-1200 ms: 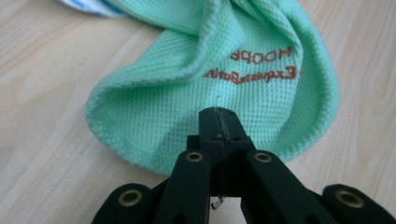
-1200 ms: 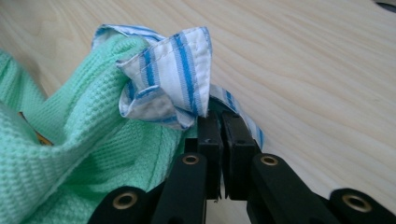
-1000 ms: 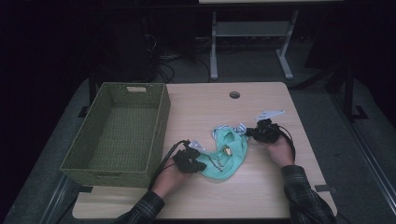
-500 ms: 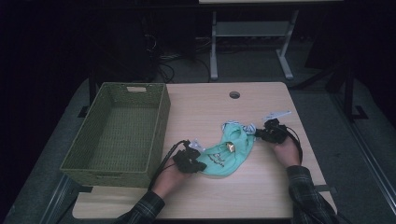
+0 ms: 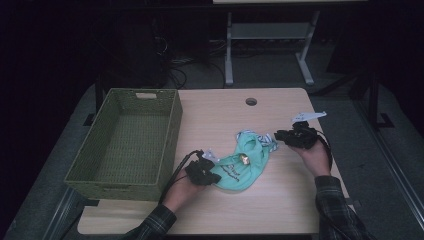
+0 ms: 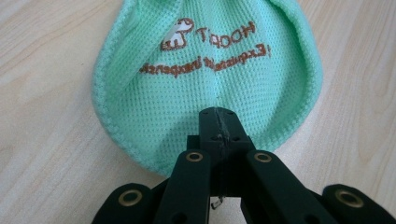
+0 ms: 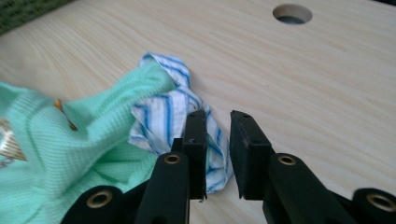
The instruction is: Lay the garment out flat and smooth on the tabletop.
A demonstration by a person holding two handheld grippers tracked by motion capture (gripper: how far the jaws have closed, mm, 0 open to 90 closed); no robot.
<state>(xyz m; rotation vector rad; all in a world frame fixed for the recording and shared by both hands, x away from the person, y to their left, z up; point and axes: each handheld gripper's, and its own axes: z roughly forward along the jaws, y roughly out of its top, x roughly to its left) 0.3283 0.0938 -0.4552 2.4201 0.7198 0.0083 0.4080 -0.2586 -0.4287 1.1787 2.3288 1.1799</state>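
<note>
A mint-green knit garment with brown stitched lettering lies on the wooden table, with blue-and-white striped trim at its far end. My left gripper is shut on the garment's near hem; in the left gripper view the jaws meet over the green knit. My right gripper hovers at the striped end. Its jaws have just been opening and stand a little apart. The striped trim lies slack beside and under them, unpinched, next to the green knit.
An empty green woven basket stands at the table's left. A round cable hole sits near the far edge, also in the right gripper view. Beyond the table are a dark floor, cables and a metal stand.
The right gripper has drawn slightly right and up, off the garment, and its jaws have parted, letting the striped edge drop onto the table. The left gripper has kept still.
</note>
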